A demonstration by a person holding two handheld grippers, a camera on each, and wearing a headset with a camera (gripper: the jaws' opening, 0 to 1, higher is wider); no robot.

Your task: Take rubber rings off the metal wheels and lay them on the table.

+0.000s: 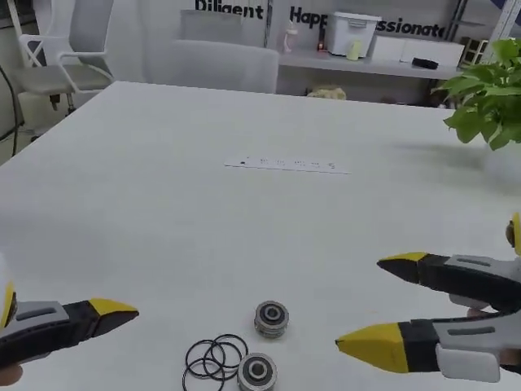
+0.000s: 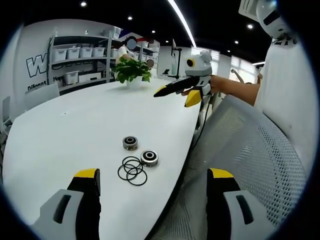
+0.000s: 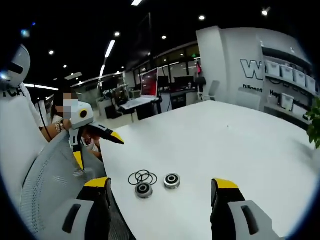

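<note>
At about 8 o'clock in the head view, the left gripper (image 2: 154, 174) hangs over the near edge of the white table (image 1: 244, 122). In its own view its jaws are wide open and hold nothing. To its right, a little pile of thin black rubber rings (image 1: 214, 358) lies flat on the table. The rings cross over each other, so they are hard to count, but there are several. The near metal wheel (image 1: 257, 372) sits just beside the pile, at about 3 o'clock from it, and may be touching it. The far metal wheel (image 1: 271, 318) sits near the first one, at about 1 o'clock from it. At 3 o'clock from the wheels, well apart from them, is the right gripper (image 1: 360, 302). Its jaws are wide open too, with nothing between them. So part of the job looks done, since some rings are off and lying on the table. The wheels are too small to tell if any ring is left on them. If one is, it has to come off next, and neither gripper is touching a wheel now.
</note>
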